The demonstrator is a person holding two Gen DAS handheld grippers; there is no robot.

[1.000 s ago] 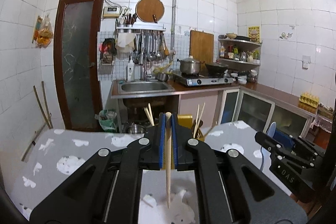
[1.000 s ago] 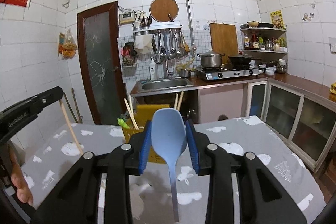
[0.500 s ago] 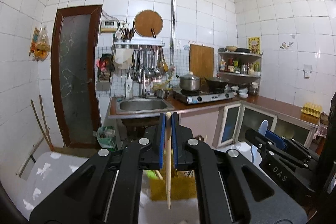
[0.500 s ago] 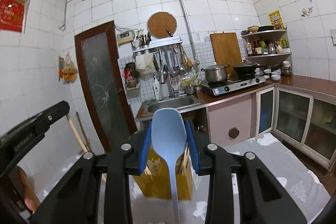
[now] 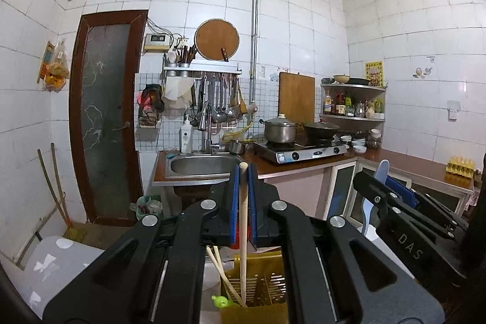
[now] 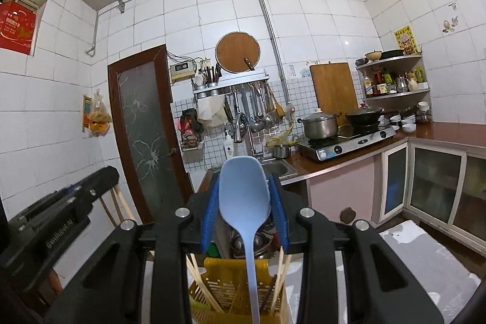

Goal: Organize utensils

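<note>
- Chopstick (image 5: 243,220), pale wood, stands upright between the blue pads of the left gripper (image 5: 243,172); the jaws are closed down to a narrow slot and pinch it near its top end.
- The chopstick's lower end reaches down into the yellow slotted utensil holder (image 5: 261,290) directly below, where other chopsticks (image 5: 223,278) lean and a small green piece (image 5: 221,300) shows at the holder's left rim.
- In the right wrist view, the right gripper (image 6: 244,196) has a light blue spoon (image 6: 245,196): the bowl sits up between the blue pads, which press its two edges, so the jaws stand about a spoon-bowl apart.
- The spoon's handle hangs straight down into the middle of the same yellow utensil holder (image 6: 231,278), with chopsticks (image 6: 200,284) leaning out on the left and more on the right.
- From the left wrist view the right gripper (image 5: 395,196) shows at the right, near the left one, the blue spoon (image 5: 383,169) poking above it.
- The holder stands on a bench covered by a grey cloth with white shapes (image 5: 57,269).
- Behind: a steel sink (image 5: 202,166), a gas stove (image 5: 300,152) carrying a lidded pot (image 5: 279,131) and a wok (image 5: 322,129), and a brown door (image 5: 106,117).
</note>
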